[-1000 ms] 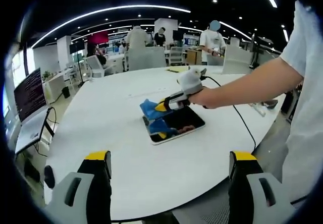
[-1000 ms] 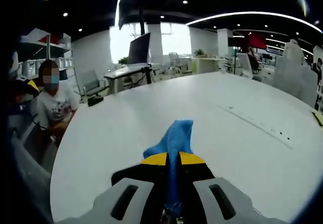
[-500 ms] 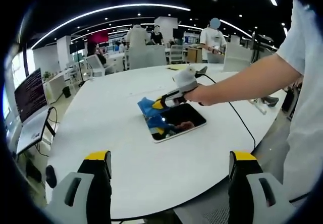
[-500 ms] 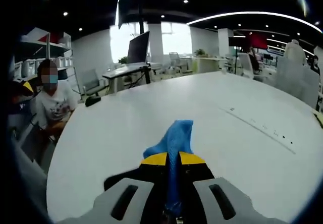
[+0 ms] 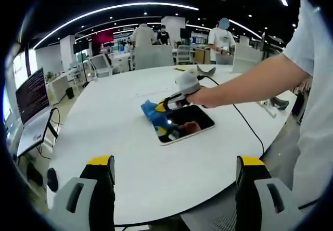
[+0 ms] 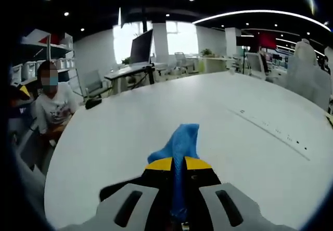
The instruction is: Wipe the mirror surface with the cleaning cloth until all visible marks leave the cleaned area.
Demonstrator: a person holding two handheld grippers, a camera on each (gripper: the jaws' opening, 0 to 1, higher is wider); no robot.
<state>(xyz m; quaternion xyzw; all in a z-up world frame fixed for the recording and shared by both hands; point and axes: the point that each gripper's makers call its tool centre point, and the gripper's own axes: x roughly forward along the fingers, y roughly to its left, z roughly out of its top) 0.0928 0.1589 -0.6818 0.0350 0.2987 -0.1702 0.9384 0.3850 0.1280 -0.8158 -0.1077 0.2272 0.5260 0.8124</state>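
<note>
The right tongs (image 5: 165, 105) are gripping the blue cleaning cloth (image 5: 154, 113) and have slid it to the mirror's (image 5: 190, 123) far-left corner, mid-tabletop (image 5: 104, 132). Most glass is now uncovered, so wiping is progressing. The left tongs (image 5: 174, 189) are hanging open near the tabletop's edge.

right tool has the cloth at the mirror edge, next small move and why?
Probably sweep the right tool, shut on the blue cloth, back across the mirror. The cloth sits at the mirror's far-left edge, most of the glass lies uncovered beside it, and the left tool hangs open, clear of it.
</note>
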